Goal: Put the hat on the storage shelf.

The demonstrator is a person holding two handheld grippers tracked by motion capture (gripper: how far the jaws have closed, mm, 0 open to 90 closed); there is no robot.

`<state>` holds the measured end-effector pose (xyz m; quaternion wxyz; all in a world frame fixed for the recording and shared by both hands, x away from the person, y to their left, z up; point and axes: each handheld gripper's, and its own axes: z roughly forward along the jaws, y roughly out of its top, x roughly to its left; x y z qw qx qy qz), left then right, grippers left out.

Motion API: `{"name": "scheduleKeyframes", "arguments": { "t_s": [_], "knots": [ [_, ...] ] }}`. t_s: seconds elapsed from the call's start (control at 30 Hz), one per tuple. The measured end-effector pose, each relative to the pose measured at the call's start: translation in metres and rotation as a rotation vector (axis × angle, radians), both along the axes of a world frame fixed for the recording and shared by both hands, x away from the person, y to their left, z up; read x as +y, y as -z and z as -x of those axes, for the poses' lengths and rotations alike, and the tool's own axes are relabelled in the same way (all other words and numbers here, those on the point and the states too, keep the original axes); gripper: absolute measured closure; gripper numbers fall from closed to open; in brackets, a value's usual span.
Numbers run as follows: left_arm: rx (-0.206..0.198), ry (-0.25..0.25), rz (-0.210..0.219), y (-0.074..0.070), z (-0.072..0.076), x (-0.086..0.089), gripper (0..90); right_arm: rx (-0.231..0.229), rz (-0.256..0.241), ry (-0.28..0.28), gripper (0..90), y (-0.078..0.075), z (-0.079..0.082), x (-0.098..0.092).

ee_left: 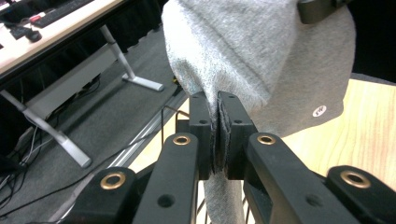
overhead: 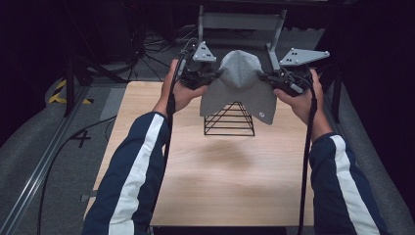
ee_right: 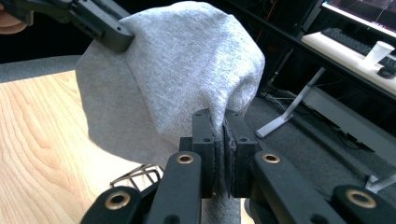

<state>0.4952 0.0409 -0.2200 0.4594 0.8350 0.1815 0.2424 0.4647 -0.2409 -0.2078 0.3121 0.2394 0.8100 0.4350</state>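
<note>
Hat [overhead: 238, 81]: one grey knit hat hangs in the air above the far half of the table [overhead: 220, 176], stretched between two grippers, with a small round white badge near its lower right edge. It is directly over the one black wire pyramid rack [overhead: 230, 120], and its lower edge overlaps the rack's top in the high view; whether they touch I cannot tell.

On the left, the left forearm, in a navy sleeve with a white stripe, reaches forward from the bottom edge, and the hand wraps the left gripper [overhead: 211, 76] from below. In the left gripper view the two black jaws of this gripper [ee_left: 218, 126] are pressed together on a fold of the hat's edge [ee_left: 261, 51].

On the right, the right forearm mirrors it, raised to the same height, the hand holding the right gripper [overhead: 266, 77] pointing inward. In the right gripper view its gripper [ee_right: 219, 140] has its jaws clamped together on the hat's other edge [ee_right: 187, 60], with the rack [ee_right: 140, 176] showing below.

Counted: two grippers, two hands, one hat, one rack, one table.
</note>
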Motion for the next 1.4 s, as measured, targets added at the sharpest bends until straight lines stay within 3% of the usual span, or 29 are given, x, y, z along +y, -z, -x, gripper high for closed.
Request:
{"name": "scheduleKeyframes", "arguments": {
  "t_s": [0.23, 0.37, 0.5, 0.6, 0.7, 0.9, 1.07, 1.4],
  "knots": [
    [0.009, -0.031, 0.006, 0.012, -0.011, 0.001, 85.3, 0.011, -0.009, 0.008, 84.6, 0.010, -0.009, 0.003],
    [0.016, -0.045, -0.012, 0.023, -0.017, 0.000, 85.3, 0.025, -0.008, 0.010, 84.6, 0.018, -0.018, 0.004],
    [0.044, -0.031, -0.008, 0.042, -0.021, -0.002, 85.3, 0.052, 0.001, 0.013, 84.6, 0.031, -0.026, 0.000],
    [0.057, -0.017, -0.028, 0.056, -0.021, -0.005, 85.2, 0.078, 0.009, 0.021, 84.5, 0.041, -0.030, -0.004],
    [0.079, -0.018, -0.009, 0.070, -0.022, -0.005, 85.2, 0.099, 0.018, 0.025, 84.5, 0.052, -0.034, -0.007],
    [0.092, -0.029, -0.033, 0.088, -0.024, -0.004, 85.3, 0.129, 0.019, 0.001, 84.5, 0.071, -0.035, -0.005],
    [0.102, -0.038, -0.040, 0.094, -0.024, -0.002, 85.3, 0.150, 0.018, -0.009, 84.5, 0.086, -0.036, -0.004],
    [0.122, -0.028, -0.111, 0.119, -0.020, -0.010, 85.2, 0.213, 0.029, -0.004, 84.5, 0.123, -0.036, -0.004]
  ]
}}
